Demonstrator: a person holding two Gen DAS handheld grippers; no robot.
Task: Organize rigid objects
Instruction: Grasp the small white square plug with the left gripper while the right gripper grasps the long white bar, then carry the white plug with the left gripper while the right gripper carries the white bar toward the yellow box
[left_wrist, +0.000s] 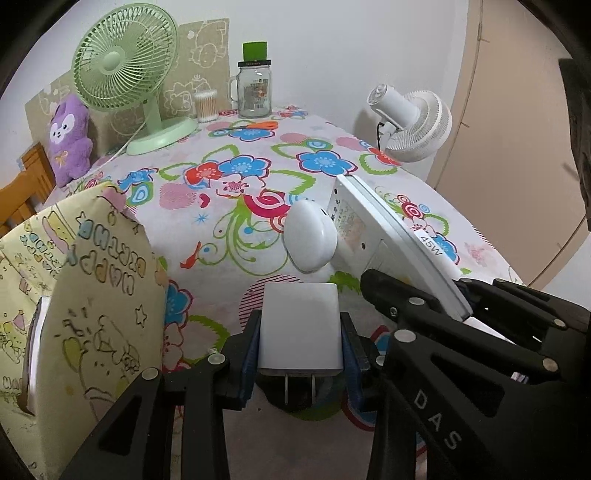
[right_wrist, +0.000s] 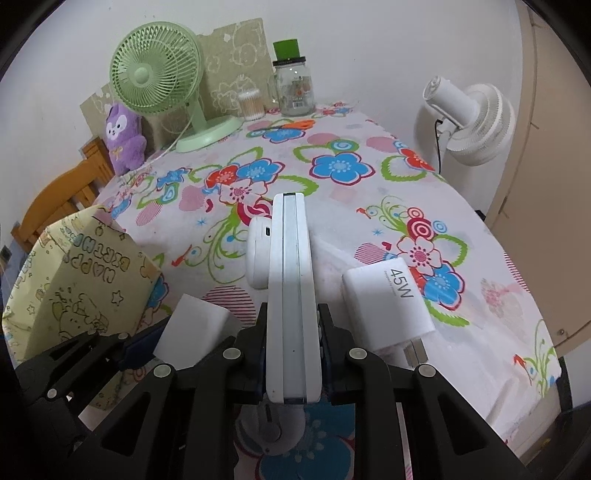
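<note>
My left gripper (left_wrist: 300, 332) is shut on a small white plug charger (left_wrist: 299, 317), its two prongs pointing back at the camera. My right gripper (right_wrist: 294, 314) is shut on the near end of a flat white slab-shaped device (right_wrist: 291, 266), held on edge. The slab's far end reaches beside a white oval earbud case (right_wrist: 256, 254) on the flowered cloth. A bigger white charger marked 45W (right_wrist: 388, 306) lies flat just right of the right gripper. In the left wrist view the slab (left_wrist: 354, 221) slants up from the right, with the earbud case (left_wrist: 308, 236) against it.
A box wrapped in yellow birthday paper (left_wrist: 92, 295) stands close on the left. At the table's back are a green fan (left_wrist: 122, 59), purple plush (left_wrist: 70, 136), glass jar (left_wrist: 255, 88), cotton swabs (left_wrist: 206, 105) and orange scissors (left_wrist: 258, 125). A white fan (right_wrist: 476, 122) stands past the right edge.
</note>
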